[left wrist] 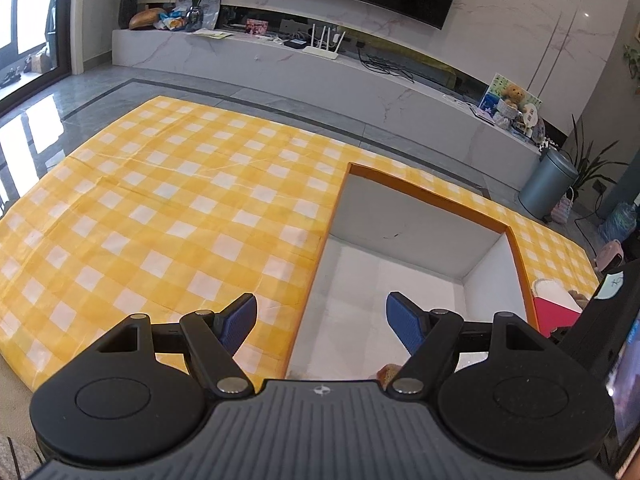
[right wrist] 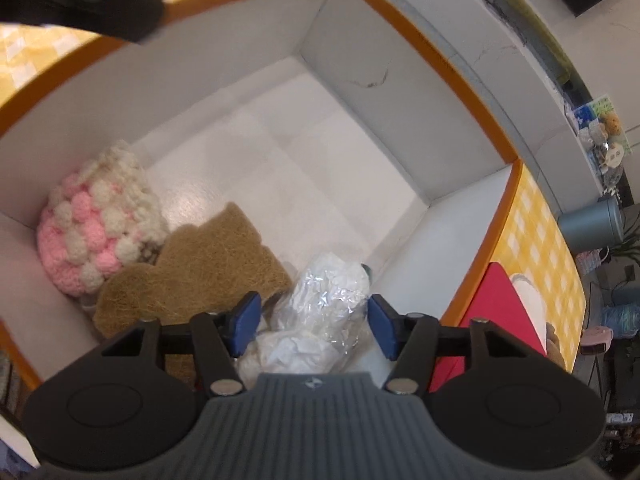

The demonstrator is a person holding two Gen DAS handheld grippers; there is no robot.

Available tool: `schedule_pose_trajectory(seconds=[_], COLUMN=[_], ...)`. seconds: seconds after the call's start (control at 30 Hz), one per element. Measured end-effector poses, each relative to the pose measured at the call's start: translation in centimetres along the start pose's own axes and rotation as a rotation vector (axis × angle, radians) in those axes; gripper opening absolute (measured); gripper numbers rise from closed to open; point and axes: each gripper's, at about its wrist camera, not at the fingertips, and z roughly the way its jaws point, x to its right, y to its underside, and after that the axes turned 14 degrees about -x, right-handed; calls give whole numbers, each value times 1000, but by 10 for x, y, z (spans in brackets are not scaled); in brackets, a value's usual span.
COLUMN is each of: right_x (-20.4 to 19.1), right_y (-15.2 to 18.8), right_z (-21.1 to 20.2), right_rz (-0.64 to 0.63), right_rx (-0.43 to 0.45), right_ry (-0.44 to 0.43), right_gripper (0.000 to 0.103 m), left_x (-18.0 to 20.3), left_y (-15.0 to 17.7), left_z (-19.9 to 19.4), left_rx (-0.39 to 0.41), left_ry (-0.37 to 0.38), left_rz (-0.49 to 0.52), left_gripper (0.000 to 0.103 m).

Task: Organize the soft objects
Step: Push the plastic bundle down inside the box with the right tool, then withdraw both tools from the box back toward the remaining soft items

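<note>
Box [right wrist: 400,152], white inside, orange rim, sits on yellow check mat [left wrist: 160,208]. Contents so far, 3 items: pink/cream knit ball [right wrist: 96,224] at 9 o'clock corner; brown fibre pad [right wrist: 200,264] beside it, touching; crinkly plastic-wrapped bundle [right wrist: 324,312] at 6 o'clock. Your right claw [right wrist: 314,324] straddles the bundle, pads apart, no squeeze seen; looks just dropped. Your left claw [left wrist: 322,322] wide apart, empty, over box's near edge. Left to do, prob.: red item [right wrist: 500,312] w/ white piece [right wrist: 528,300] outside box, 3 o'clock.

Box [right wrist: 404,128] far half bare; pink-white knit ball [right wrist: 96,232], brown pad [right wrist: 208,264] crowd near corner
</note>
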Motion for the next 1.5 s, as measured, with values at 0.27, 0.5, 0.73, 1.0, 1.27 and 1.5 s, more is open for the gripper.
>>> schedule_pose_trajectory(seconds=[0.27,0.5,0.73,1.0,1.27,1.5], right_x=[-15,23,64,113,146,173], right_y=[27,78,122,155,196,230], right_z=[-44,-75,-65,-61,-61,-33], right_rz=[-32,133,328,543,695,816], right_rx=[197,386,446,529,660,660], right_ry=[122,84,67,28,-8,-66], right_gripper=[86,92,94,95,97,97], left_x=[13,21,42,72,110,152], left_y=[4,7,12,29,41,48], left_z=[-7,-13,-15,-19,-19,-5], left_rx=[26,64,69,93,76,10], left_ry=[23,32,59,45,82,76], left_rz=[50,82,134,231,315,388], left_gripper=[87,87,87,87,87,87])
